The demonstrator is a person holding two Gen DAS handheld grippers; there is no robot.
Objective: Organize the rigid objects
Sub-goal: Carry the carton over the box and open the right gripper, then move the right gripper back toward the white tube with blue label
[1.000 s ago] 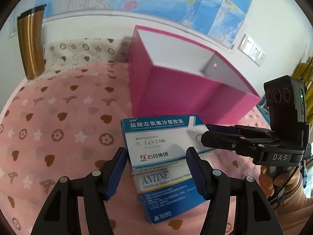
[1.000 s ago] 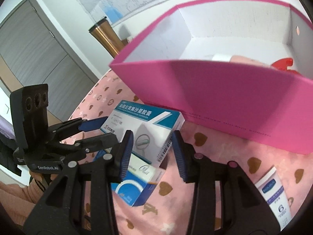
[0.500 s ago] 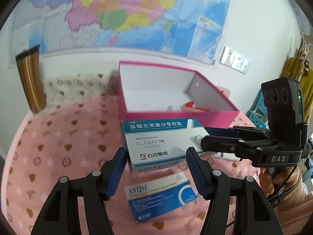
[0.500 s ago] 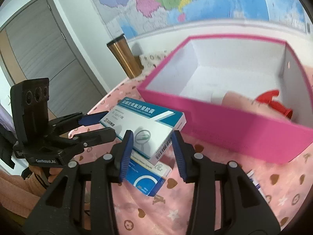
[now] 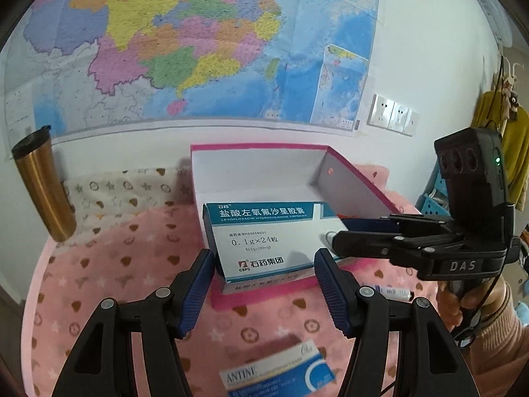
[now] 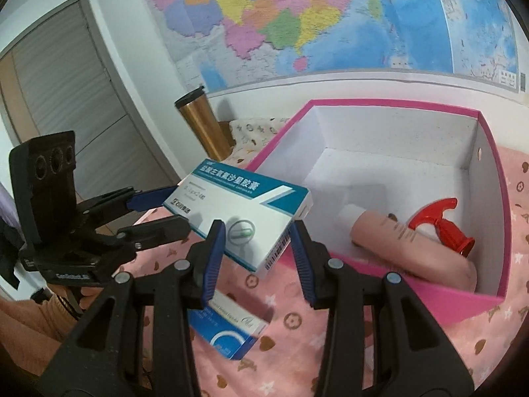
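A white and teal medicine box (image 5: 261, 238) hangs in the air in front of the open pink storage box (image 5: 264, 148). Both grippers hold it. My left gripper (image 5: 263, 278) is shut on its near end, a blue pad against each side. My right gripper (image 6: 258, 251) is shut on the other end of the medicine box (image 6: 238, 211), just at the pink storage box's (image 6: 396, 103) near corner. The right gripper (image 5: 344, 231) reaches in from the right in the left wrist view. The left gripper (image 6: 165, 211) shows at the left of the right wrist view.
A blue ANTINE box (image 5: 277, 374) lies on the pink patterned cloth (image 5: 115, 281) below the lifted one. Inside the storage box lie a pale pink bottle (image 6: 396, 244) and a red plastic piece (image 6: 439, 221). A gold tumbler (image 5: 43, 185) stands back left. A small tube (image 5: 393, 292) lies at the right.
Both grippers have risen together with the medicine box, lifting it off the blue ANTINE box, which stays on the cloth. The inside of the pink storage box has come into view.
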